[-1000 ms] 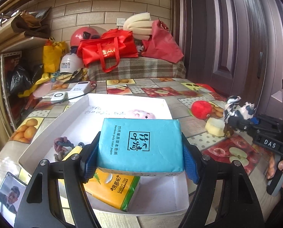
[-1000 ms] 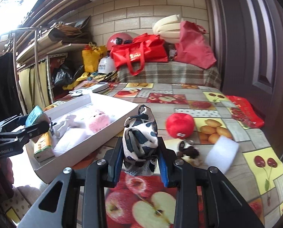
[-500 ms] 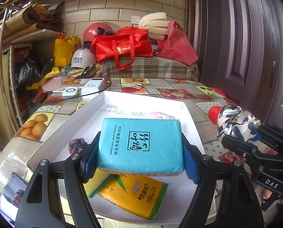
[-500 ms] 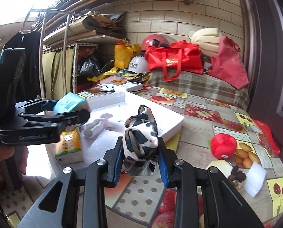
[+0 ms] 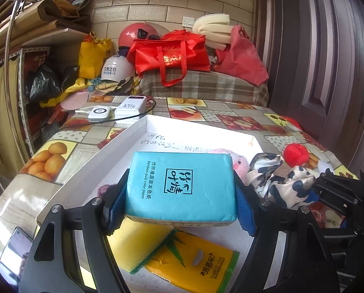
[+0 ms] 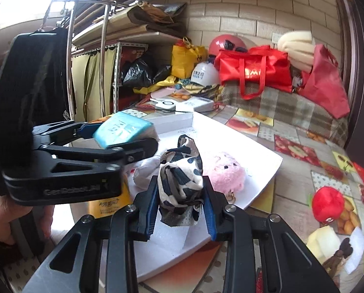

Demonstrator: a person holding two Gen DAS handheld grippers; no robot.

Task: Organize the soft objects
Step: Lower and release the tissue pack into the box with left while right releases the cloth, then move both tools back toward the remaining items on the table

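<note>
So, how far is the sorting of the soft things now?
Done: the pink plush, yellow sponge and yellow tissue pack lie in the white tray. In hand: the left tool grips the blue tissue pack, the right tool the cow-print cloth, both over the tray. Left: the red plush and foam pieces on the table.

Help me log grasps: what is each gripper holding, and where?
Left gripper clamps the blue tissue pack by its two short ends. Right gripper pinches the black-and-white cloth bundle by its lower sides.
</note>
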